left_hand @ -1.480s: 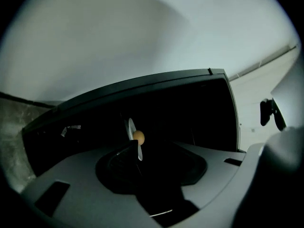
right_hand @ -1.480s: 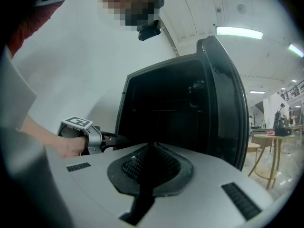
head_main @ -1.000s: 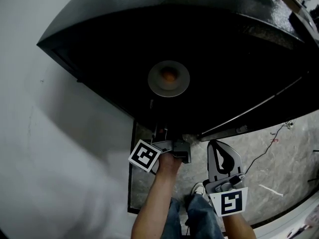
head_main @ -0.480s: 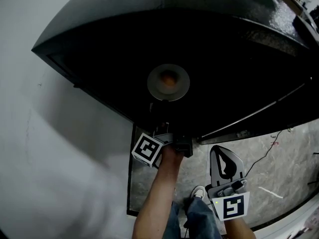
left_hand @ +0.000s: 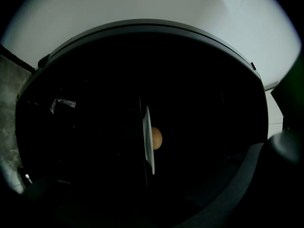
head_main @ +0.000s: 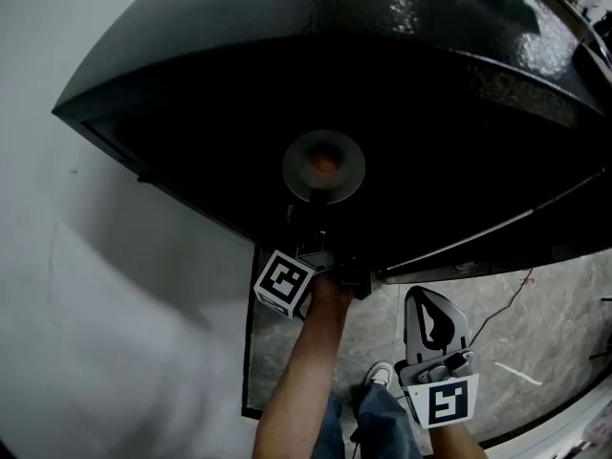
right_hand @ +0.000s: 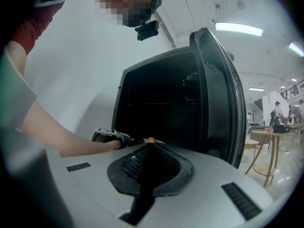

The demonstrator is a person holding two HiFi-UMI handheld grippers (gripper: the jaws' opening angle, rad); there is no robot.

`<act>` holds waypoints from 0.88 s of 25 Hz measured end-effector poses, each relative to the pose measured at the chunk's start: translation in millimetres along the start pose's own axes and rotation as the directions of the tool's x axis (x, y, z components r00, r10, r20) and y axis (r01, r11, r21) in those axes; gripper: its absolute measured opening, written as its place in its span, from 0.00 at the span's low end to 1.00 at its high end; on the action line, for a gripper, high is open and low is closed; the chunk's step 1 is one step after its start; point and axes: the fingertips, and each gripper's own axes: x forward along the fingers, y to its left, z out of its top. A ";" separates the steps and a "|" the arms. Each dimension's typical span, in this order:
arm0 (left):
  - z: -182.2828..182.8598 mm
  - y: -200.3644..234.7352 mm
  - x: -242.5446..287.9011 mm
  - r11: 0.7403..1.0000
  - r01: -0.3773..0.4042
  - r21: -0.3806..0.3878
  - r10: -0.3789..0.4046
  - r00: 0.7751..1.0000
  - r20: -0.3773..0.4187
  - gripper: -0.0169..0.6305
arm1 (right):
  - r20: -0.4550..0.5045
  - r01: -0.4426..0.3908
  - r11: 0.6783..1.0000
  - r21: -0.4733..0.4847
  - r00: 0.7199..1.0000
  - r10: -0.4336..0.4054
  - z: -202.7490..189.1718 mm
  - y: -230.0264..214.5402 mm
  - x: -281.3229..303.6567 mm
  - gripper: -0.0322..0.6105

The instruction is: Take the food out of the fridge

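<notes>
A black fridge [head_main: 402, 27] stands open, its inside dark. On a shelf within rests a round pale plate [head_main: 298, 172] carrying one small orange-brown piece of food [head_main: 324, 163]. In the left gripper view the plate [left_hand: 147, 141] shows edge-on with the food [left_hand: 156, 138] against it. My left gripper [head_main: 325, 261] reaches in at the fridge's lower front, short of the plate; its jaws stand wide apart, open and empty. My right gripper [head_main: 427, 306] hangs back outside, shut on nothing, its fingers [right_hand: 150, 151] pressed together.
The fridge door [right_hand: 216, 94] stands swung open at the right. A white wall [head_main: 96, 304] runs along the left. On the grey stone floor [head_main: 535, 323] lies a thin cable [head_main: 505, 297]. A round wooden table [right_hand: 271, 137] stands far off to the right.
My left gripper has edged a little forward into the fridge opening. The right gripper has sunk slightly lower in the head view. Plate and food have not moved.
</notes>
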 end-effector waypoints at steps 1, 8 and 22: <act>-0.1 1.2 1.3 1.000 -0.003 -0.006 0.003 1.000 0.001 0.30 | 0.000 0.001 1.000 0.000 1.000 -0.001 -0.1 -0.7 0.5 0.08; 2.3 8.5 2.3 0.999 -0.032 -0.031 0.033 0.999 0.020 0.22 | -0.011 0.012 1.000 0.003 1.000 -0.012 -4.6 -5.3 0.5 0.08; 1.3 7.3 -6.3 0.994 -0.056 -0.090 0.059 0.998 0.036 0.15 | -0.003 0.009 1.000 -0.001 1.000 -0.009 -1.2 -3.9 -1.3 0.09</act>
